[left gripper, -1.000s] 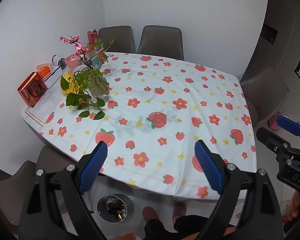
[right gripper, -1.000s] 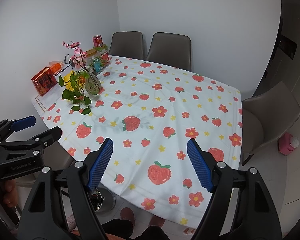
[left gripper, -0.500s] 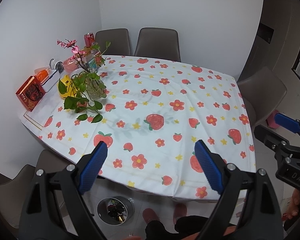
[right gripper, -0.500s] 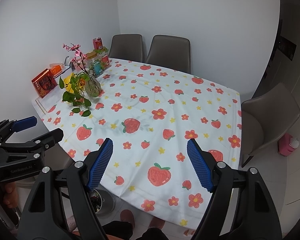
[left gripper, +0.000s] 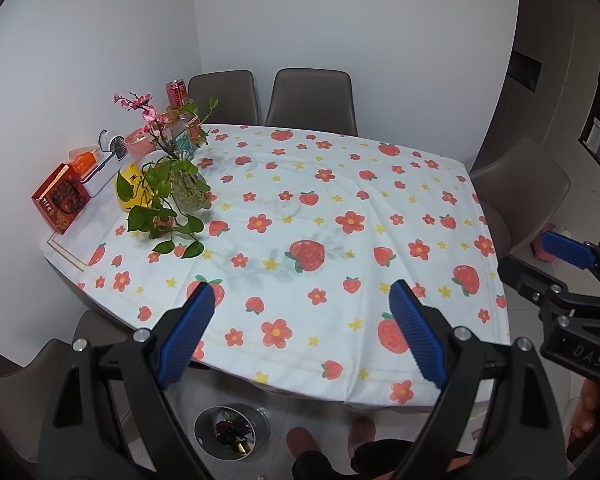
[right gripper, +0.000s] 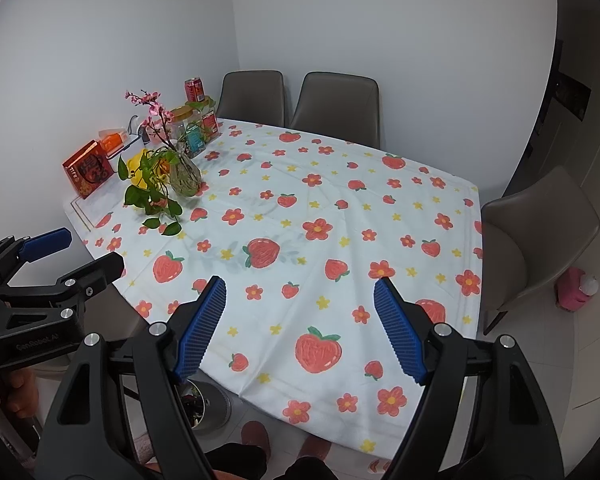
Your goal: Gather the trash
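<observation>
Seen from the near edge of the table, everything that stands on it crowds the 10 o'clock corner. Going left to right there: a red box, an orange packet in a white holder, a small white fan, a yellow toy, a glass vase with trailing green leaves and a pink blossom sprig, jars behind it, and a red can at the far back. The rest of the strawberry-and-flower cloth is bare; no loose scrap of rubbish shows on it.

The trash bin sits on the floor at 6 o'clock, just under the near table edge beside the person's slippers, with dark scraps and something shiny already inside. That suggests collecting is largely done, or that only the can, if it counts as trash, is left; which of the corner items are to go cannot be told.

The left gripper hovers over the near edge with its jaws spread wide and nothing between them. The right gripper does the same, jaws spread and empty, at 5 o'clock of the table.
</observation>
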